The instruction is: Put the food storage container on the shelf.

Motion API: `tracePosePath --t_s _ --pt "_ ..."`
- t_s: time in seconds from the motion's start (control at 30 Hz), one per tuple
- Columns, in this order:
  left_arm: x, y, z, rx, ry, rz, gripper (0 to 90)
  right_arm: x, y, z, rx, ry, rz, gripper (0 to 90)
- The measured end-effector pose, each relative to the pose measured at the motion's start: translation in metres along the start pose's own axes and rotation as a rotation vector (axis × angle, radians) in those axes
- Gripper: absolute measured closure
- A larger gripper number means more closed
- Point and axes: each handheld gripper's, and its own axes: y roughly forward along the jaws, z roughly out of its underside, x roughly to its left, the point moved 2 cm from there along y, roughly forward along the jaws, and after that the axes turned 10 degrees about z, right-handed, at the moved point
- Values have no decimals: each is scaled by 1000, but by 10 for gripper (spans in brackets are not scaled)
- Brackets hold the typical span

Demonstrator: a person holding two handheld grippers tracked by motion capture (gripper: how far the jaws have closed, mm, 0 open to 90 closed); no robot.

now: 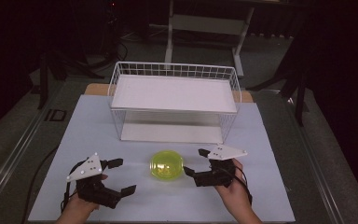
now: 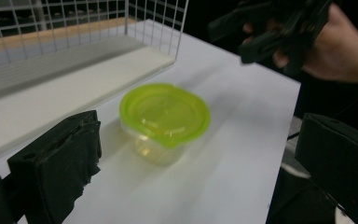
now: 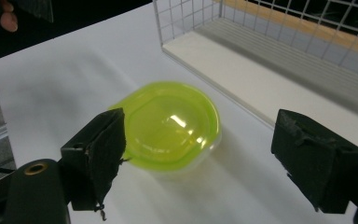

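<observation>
A small clear tub with a lime-green lid (image 1: 166, 164) stands on the white table (image 1: 74, 130), in front of the wire basket (image 1: 175, 100). In the high view my left gripper (image 1: 121, 176) hovers open to the tub's left, apart from it. My right gripper (image 1: 195, 162) is open just to the tub's right. The left gripper view has the tub (image 2: 164, 119) ahead between wide black jaws, with nothing in my left gripper (image 2: 205, 158). In the right gripper view the tub (image 3: 172, 125) lies beyond my right gripper (image 3: 198, 154), whose left pad overlaps the lid's edge.
The white wire basket has two shelves, and its lower shelf (image 1: 170, 133) opens toward me. Dark floor and a stand's legs (image 1: 205, 28) lie beyond the table. The table's right edge (image 2: 284, 140) is close behind the tub in the left gripper view.
</observation>
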Motion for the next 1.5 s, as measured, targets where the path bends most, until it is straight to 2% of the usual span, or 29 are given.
tracePosePath --t_s 0.07,0.13,0.2,0.27,0.33,0.4,0.47,0.53,0.6,0.63,0.7,0.77,0.8,0.87,0.97,1.03,1.1,1.2,1.23,1.3,1.37,1.5 --pt "3 2 -7 -7 -3 -1 12 0 5 -3 -10 -8 -1 173" --pt "7 6 -12 -8 5 -23 12 0 10 -5 -11 -5 -11 164" --pt "11 11 -16 5 -2 -23 12 -1 16 -7 -2 -5 -13 165" --pt "15 18 -18 20 -11 -6 12 -3 21 -7 27 32 -35 165" --pt "20 26 -18 36 -29 -8 13 -5 26 -8 42 67 -50 165" --pt "26 35 -18 48 -71 1 13 -6 31 -8 49 116 -63 164" --pt "32 43 -17 51 -100 1 13 -7 37 -8 49 138 -40 133" --pt "36 51 -15 55 -129 -18 13 -7 40 -7 53 148 -65 139" --pt "40 57 -14 54 -154 -11 12 -6 44 -5 57 140 -41 149" --pt "41 60 -14 64 -160 -24 13 -7 45 -4 65 139 -49 153" --pt "42 65 -14 78 -174 -42 13 -8 47 -2 64 135 -39 245" --pt "44 70 -12 89 -201 -44 14 -9 48 0 66 130 -23 300" --pt "45 72 -11 99 -211 -55 23 -9 49 1 70 131 -30 355" --pt "47 76 -9 111 -227 -60 58 -10 51 3 71 132 -27 365" --pt "48 81 -3 149 -262 -41 96 -10 56 7 87 120 -16 381" --pt "48 83 -1 156 -280 -55 149 -10 58 10 96 120 -13 391" --pt "50 84 2 160 -303 -69 157 -9 59 12 105 110 -9 416" --pt "53 85 5 163 -335 -63 162 -9 62 14 121 90 8 438" --pt "54 86 6 181 -340 -56 163 -10 64 15 125 103 -1 440" --pt "55 88 9 209 -350 -67 186 -11 66 17 136 115 -3 463" --pt "56 89 12 216 -359 -66 223 -12 68 19 144 128 -8 470" --pt "57 90 16 217 -372 -61 355 -12 69 24 173 136 -20 508"
